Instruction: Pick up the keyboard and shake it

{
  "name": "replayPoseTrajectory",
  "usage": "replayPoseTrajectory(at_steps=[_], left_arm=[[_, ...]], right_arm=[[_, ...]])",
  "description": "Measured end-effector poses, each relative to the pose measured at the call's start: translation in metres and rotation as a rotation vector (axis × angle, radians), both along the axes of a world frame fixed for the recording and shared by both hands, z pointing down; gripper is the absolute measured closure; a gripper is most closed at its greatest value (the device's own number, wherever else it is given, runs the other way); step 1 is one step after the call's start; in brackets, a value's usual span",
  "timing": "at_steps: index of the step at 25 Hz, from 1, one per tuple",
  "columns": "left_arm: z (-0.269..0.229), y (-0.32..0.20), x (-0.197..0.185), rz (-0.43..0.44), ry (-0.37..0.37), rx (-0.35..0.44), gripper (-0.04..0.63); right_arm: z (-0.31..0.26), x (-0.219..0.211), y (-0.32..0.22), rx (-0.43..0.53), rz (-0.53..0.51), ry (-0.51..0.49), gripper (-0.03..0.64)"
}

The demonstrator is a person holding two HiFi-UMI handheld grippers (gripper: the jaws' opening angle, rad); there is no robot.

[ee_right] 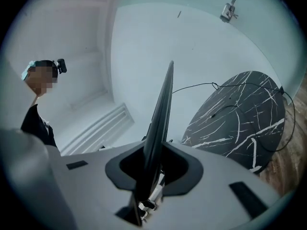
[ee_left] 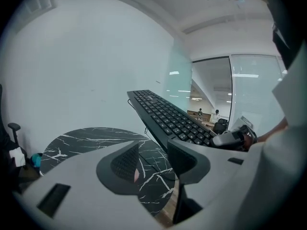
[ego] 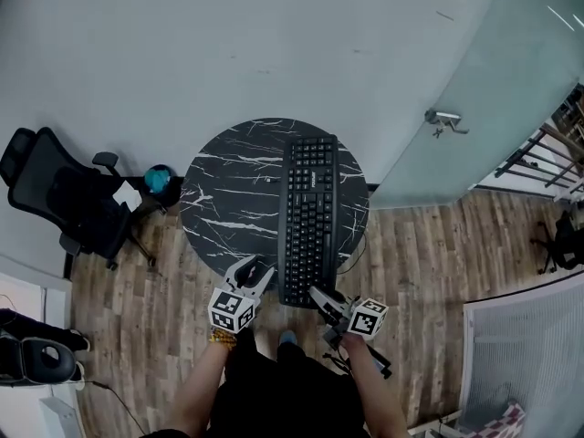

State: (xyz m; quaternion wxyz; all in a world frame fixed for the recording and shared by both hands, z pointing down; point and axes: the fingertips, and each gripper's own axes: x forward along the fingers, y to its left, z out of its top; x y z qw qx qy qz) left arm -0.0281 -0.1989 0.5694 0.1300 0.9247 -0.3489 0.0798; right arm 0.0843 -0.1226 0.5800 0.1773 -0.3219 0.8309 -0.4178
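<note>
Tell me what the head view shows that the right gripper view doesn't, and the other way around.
Head view only: the key face of the keyboard, the left gripper beside its near corner, and a black office chair. Right gripper view only: the keyboard seen edge-on, clamped between the jaws of the right gripper, and the camera on the person's head. Both: the keyboard, the round marble table and the door handle.

Probably an office — swivel chair (ego: 57, 197), glass partition (ego: 493, 85)
</note>
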Motion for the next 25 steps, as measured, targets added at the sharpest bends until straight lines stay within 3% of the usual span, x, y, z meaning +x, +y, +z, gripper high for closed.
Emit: replayPoseTrajectory(at_steps=[4, 8, 11, 18, 25], left_arm=[[-0.006, -0.005, 0.001, 0.070, 0.143, -0.096, 0.402], [-0.019, -0.009, 0.004, 0.204, 0.218, -0.156, 0.390], [-0.040, -0.020, 0.000, 0.212, 0.377, -0.201, 0.391], [-0.067, -0.034, 0.001, 0.258, 0.643, -0.318, 0.396], [-0.076, -0.031, 0.020, 0.359, 0.649, -0.346, 0.383]], right_arm=[[-0.012, -0.001, 0.010, 0.031, -0.067, -0.059, 0.531], [-0.022, 0.001, 0.020, 0.066, -0.132, -0.118, 0.531], [-0.026, 0.002, 0.027, 0.093, -0.164, -0.129, 0.531], [-0.031, 0.004, 0.036, 0.133, -0.198, -0.155, 0.528], [-0.024, -0.001, 0.048, 0.149, -0.278, -0.052, 0.526]])
